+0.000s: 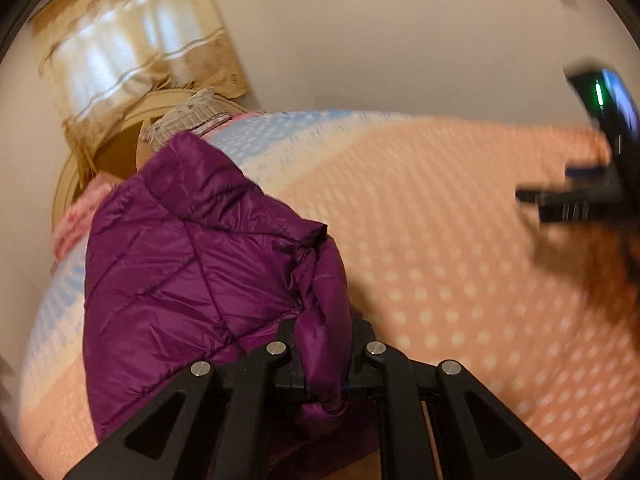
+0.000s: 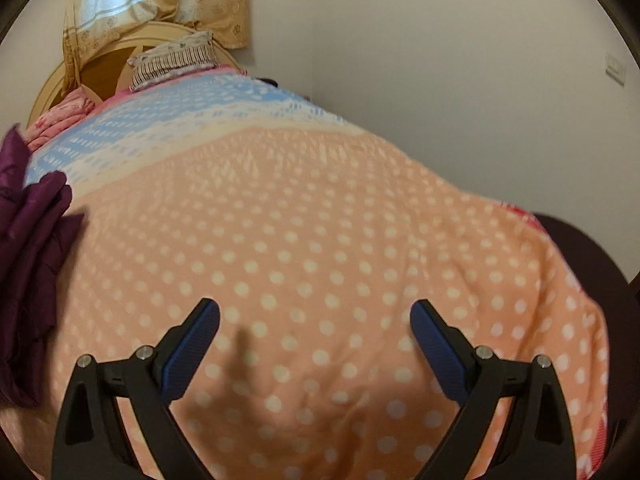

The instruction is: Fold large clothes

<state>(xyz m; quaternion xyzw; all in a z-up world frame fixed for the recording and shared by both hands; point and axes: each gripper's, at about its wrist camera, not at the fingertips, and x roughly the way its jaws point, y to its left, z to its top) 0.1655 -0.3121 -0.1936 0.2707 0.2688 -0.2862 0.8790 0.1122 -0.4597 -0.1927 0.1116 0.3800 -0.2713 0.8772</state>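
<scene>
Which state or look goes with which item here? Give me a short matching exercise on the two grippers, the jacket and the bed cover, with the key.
Column one:
1. left gripper
2. right gripper
3. purple puffer jacket
4. bed cover

Column two:
a. peach with white dots, pale blue band at the far end
b. jaws wide apart, nothing between them
c. bunched and hanging from a pinched fold, over the bed
d. clamped on a fold of purple fabric

Pairs: 1-d, 2-b, 3-c, 4-a
</scene>
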